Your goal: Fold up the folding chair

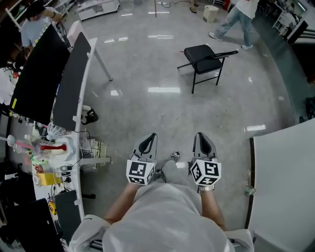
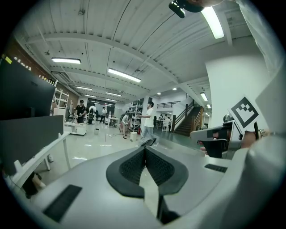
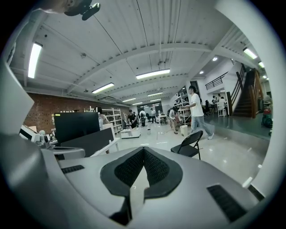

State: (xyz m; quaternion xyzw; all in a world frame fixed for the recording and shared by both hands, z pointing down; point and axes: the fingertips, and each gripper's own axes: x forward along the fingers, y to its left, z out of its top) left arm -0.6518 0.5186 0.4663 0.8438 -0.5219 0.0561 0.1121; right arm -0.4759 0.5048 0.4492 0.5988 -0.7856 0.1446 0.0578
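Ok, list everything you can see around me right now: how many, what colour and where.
folding chair: one, black, unfolded, on the floor ahead
monitor: one, black, on the left desk
divider panel: one, dark grey, beside the monitor
desk: one, white, left, cluttered at its near end
table: one, white, right
bin: one, white, far floor
people: two, one mid-stride beyond the chair, one far left
left claw: grey, black pads, shut, empty
right claw: same, shut, empty
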